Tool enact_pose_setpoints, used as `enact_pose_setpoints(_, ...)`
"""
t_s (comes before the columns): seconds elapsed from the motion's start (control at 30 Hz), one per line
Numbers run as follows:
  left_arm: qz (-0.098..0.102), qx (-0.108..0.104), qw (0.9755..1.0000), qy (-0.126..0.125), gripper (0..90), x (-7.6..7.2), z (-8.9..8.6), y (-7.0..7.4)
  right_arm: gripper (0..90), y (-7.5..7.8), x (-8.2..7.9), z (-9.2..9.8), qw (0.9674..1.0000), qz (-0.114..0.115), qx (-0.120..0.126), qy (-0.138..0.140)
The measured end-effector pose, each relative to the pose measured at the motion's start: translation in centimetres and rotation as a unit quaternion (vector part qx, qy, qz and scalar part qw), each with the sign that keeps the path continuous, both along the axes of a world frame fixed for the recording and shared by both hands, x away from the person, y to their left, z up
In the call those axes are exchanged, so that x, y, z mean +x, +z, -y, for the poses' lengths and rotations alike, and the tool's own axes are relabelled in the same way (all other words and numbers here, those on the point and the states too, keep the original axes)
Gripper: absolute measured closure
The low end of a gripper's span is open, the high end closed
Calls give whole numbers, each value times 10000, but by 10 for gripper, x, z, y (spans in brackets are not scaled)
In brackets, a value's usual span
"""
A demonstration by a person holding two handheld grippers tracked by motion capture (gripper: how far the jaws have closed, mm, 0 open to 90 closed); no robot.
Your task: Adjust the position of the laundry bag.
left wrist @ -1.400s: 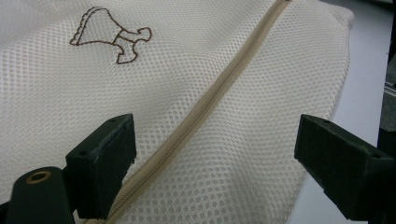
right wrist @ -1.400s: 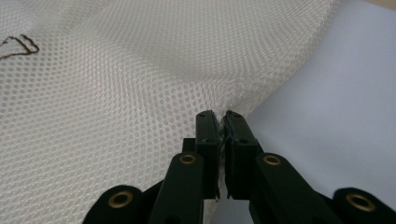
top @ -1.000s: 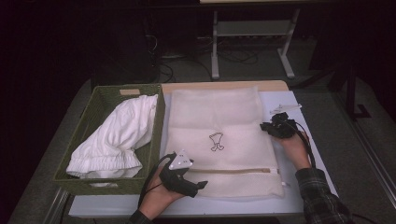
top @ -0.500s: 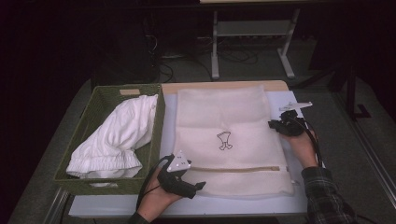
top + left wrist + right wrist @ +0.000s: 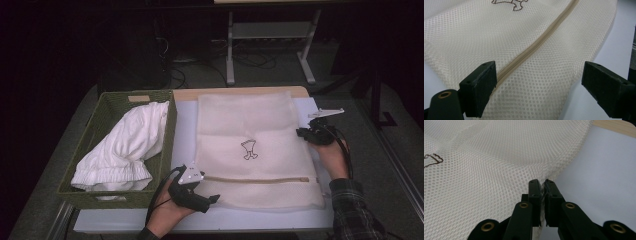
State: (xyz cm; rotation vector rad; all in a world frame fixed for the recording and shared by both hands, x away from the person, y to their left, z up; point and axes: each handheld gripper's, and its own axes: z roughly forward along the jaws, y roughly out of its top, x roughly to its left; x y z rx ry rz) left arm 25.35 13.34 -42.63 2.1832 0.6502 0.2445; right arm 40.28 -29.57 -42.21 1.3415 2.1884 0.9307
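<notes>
A cream mesh laundry bag lies flat in the middle of the desk, its zip running across the near end and a small dark drawing at its centre. The right gripper is at the bag's right edge, about halfway up, and in the right gripper view its jaws are closed on a pinch of that edge, the mesh bunched between the pads and lifted a little off the white sheet; likely the hold is there to pull the side taut or raise it. The left gripper sits at the near left corner of the bag, by the left end of the zip, resting low in the hand. In the left gripper view its jaws stand wide apart with the zip and mesh lying between them, nothing pressed; it seems placed to take the zip end or pin the corner. To the left, well clear of the bag, a green woven basket holds a heap of white clothes, probably what will go into the bag
</notes>
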Motion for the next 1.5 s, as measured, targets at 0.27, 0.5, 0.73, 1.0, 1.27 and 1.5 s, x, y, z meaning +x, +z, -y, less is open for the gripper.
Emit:
enact_pose_setpoints(0.27,-4,-27,10000,2,121,-1,0,1,846,-2,0,11,9998,-51,-111,-142)
enact_pose_setpoints(0.5,-6,-18,10000,5,121,0,0,1,846,-5,-1,21,9995,-112,-125,-269)
enact_pose_setpoints(0.73,-19,-18,10000,12,121,0,0,0,843,-11,0,32,9989,-208,-159,-394)
enact_pose_setpoints(1.0,-22,-17,10000,-1,121,0,1,0,834,-21,3,32,9978,-416,-287,-426)
enact_pose_setpoints(1.27,-27,-19,10000,1,121,0,2,0,732,-21,2,32,9976,-393,-330,-458)
enact_pose_setpoints(1.5,-47,-4,10000,-56,121,1,3,-1,520,-13,-2,30,9983,-262,-231,-465)
